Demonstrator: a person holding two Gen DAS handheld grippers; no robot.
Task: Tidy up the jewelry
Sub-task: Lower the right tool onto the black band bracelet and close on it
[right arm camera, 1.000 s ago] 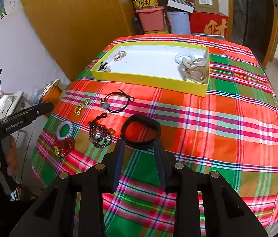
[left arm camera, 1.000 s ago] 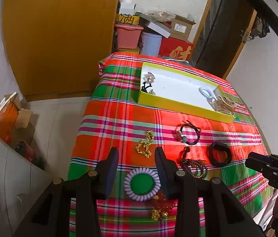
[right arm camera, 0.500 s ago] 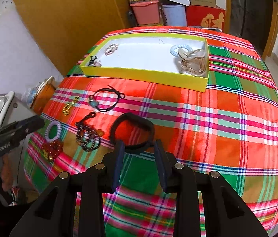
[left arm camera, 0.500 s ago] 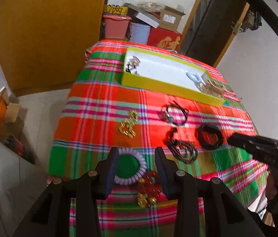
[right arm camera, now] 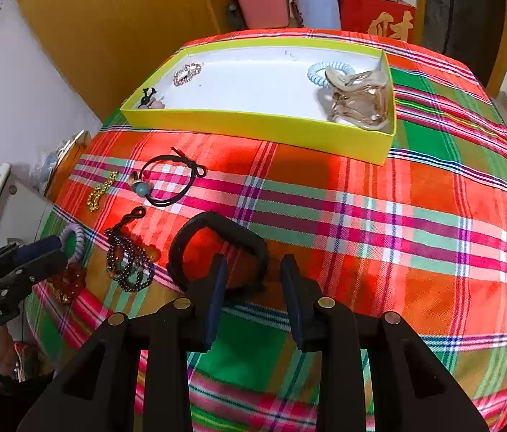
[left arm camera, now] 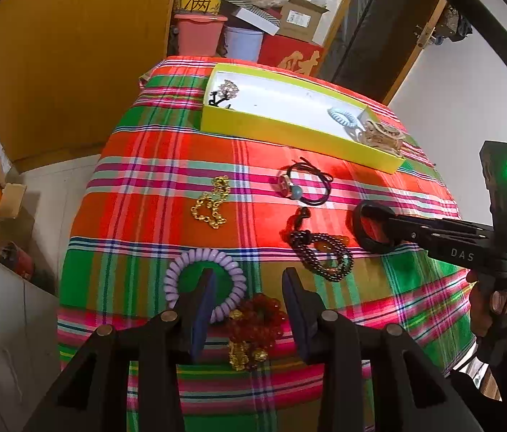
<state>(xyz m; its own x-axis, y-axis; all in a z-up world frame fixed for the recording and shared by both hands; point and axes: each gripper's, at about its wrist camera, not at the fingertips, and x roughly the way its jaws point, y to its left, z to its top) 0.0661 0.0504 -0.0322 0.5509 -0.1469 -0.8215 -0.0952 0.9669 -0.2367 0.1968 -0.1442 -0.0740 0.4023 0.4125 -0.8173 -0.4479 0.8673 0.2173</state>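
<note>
On the plaid cloth my left gripper (left arm camera: 250, 288) stands open and low. One finger is inside the purple spiral hair tie (left arm camera: 196, 262), and the red bead bracelet (left arm camera: 259, 318) lies between the fingers. My right gripper (right arm camera: 253, 273) is open over the near side of a black band (right arm camera: 214, 226); part of that band (left arm camera: 359, 223) sits between its fingers without being pinched. The yellow tray (right arm camera: 260, 127) at the back holds a blue spiral tie (right arm camera: 320, 72), a clear hair claw (right arm camera: 359, 95) and a sparkly brooch (right arm camera: 187, 72).
A gold chain (left arm camera: 212, 201), a black cord bracelet with a blue bead (left arm camera: 304, 183) and a dark bead strand (left arm camera: 322, 252) lie between the grippers and the tray. Boxes and tubs (left arm camera: 239, 32) stand behind the table. A wooden wardrobe (left arm camera: 73, 54) is on the left.
Both grippers came lower and closer to the cloth. The left one moved onto the purple tie and red beads. The right one closed in on the black band. Neither jaw width changed.
</note>
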